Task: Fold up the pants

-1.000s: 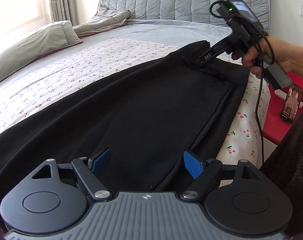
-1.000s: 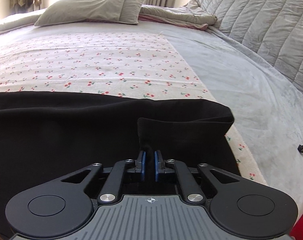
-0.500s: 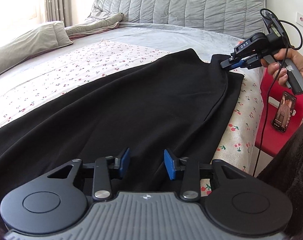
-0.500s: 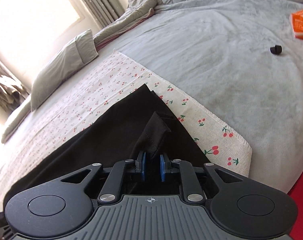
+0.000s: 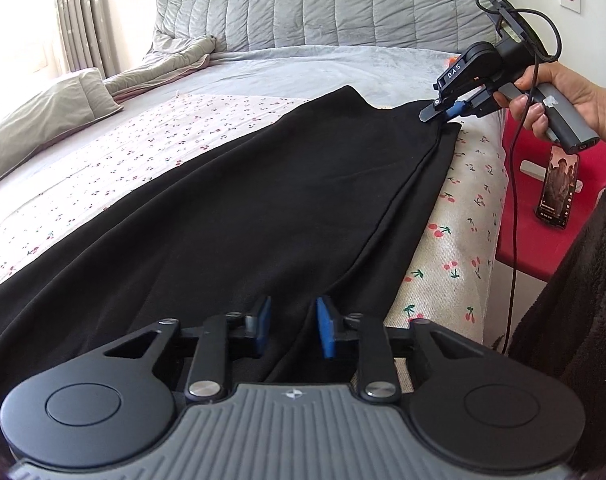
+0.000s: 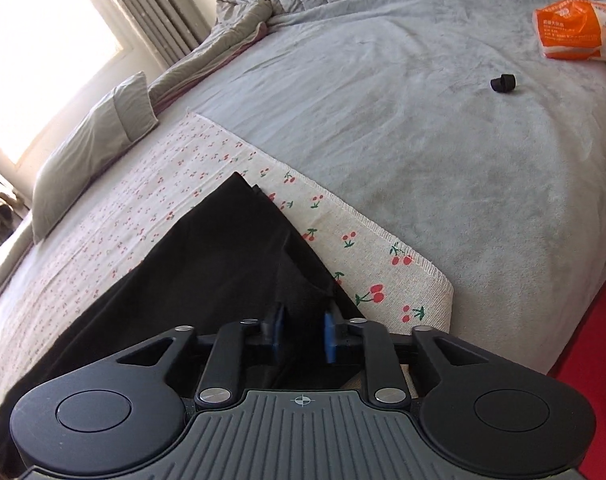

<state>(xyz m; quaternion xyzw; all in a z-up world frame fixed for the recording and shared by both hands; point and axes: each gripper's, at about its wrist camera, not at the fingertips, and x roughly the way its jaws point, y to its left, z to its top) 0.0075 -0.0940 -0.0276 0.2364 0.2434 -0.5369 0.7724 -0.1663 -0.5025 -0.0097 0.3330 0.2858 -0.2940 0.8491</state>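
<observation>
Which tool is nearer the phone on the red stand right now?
Right. The right tool is at the black pants' far corner, just above the phone; the left tool is at the pants' near end, farther away.

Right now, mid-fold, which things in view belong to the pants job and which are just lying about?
Job: black pants; left gripper closing on their near edge; right gripper closing on their far corner; cherry-print cloth underneath.

Lying about: pillow; orange packet; small black cap; phone.
</observation>
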